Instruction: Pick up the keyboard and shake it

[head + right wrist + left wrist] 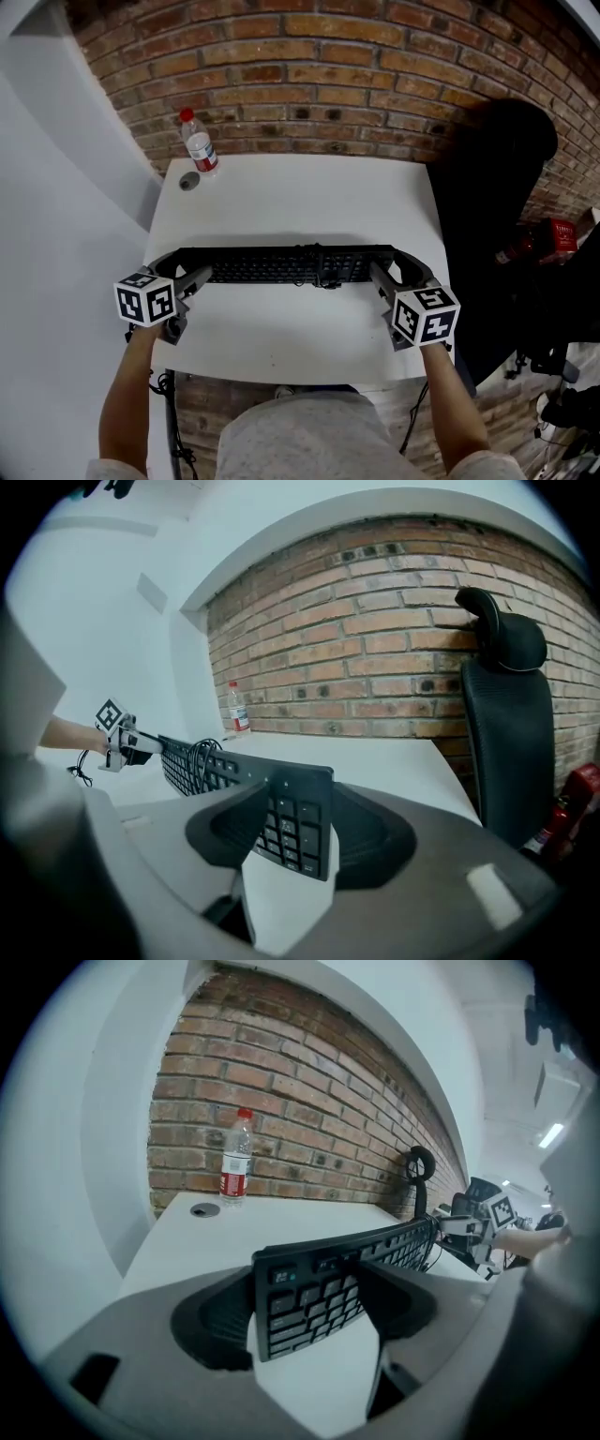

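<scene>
A long black keyboard (pixel 281 265) hangs just above the white table (pixel 300 202), tipped so its keys face me, with a coiled cable (pixel 324 274) at its middle. My left gripper (pixel 190 274) is shut on its left end; in the left gripper view the keyboard (pixel 314 1288) sits squeezed between the dark jaws of the left gripper (pixel 309 1309). My right gripper (pixel 392 274) is shut on the right end. The right gripper view shows that end of the keyboard (pixel 291 817) clamped in the right gripper (pixel 295 834).
A plastic water bottle (pixel 199 143) with a red cap stands at the table's far left corner beside a round cable hole (pixel 189 181). A brick wall runs behind. A black office chair (pixel 487 187) stands right of the table, with a red object (pixel 561 234) beyond it.
</scene>
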Demonstrator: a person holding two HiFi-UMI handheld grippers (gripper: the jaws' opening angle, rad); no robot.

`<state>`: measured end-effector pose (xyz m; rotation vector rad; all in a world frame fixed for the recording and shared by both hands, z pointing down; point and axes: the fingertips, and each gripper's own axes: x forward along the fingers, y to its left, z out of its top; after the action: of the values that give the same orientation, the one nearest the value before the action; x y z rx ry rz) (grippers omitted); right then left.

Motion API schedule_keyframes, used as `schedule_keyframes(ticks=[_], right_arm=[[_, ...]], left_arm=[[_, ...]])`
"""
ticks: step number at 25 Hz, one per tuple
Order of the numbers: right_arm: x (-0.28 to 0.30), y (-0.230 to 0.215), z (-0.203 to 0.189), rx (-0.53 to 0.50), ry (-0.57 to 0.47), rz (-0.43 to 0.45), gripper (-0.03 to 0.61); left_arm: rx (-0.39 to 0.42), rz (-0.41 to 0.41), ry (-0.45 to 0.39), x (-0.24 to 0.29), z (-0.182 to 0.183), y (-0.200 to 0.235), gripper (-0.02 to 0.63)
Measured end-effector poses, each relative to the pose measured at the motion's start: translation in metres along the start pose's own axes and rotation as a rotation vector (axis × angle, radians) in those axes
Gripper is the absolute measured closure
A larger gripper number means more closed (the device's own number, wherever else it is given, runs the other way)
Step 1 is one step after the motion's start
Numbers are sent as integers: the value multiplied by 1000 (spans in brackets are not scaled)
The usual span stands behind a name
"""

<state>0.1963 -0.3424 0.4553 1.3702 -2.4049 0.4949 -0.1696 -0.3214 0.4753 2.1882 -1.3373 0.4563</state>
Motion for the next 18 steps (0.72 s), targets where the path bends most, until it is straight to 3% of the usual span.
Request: schedule_keyframes(ticks=[18], right_arm=[[-37,24,-24,-70,12,-90,362]], left_arm=[[75,-51,33,-23,-21,-13,265]])
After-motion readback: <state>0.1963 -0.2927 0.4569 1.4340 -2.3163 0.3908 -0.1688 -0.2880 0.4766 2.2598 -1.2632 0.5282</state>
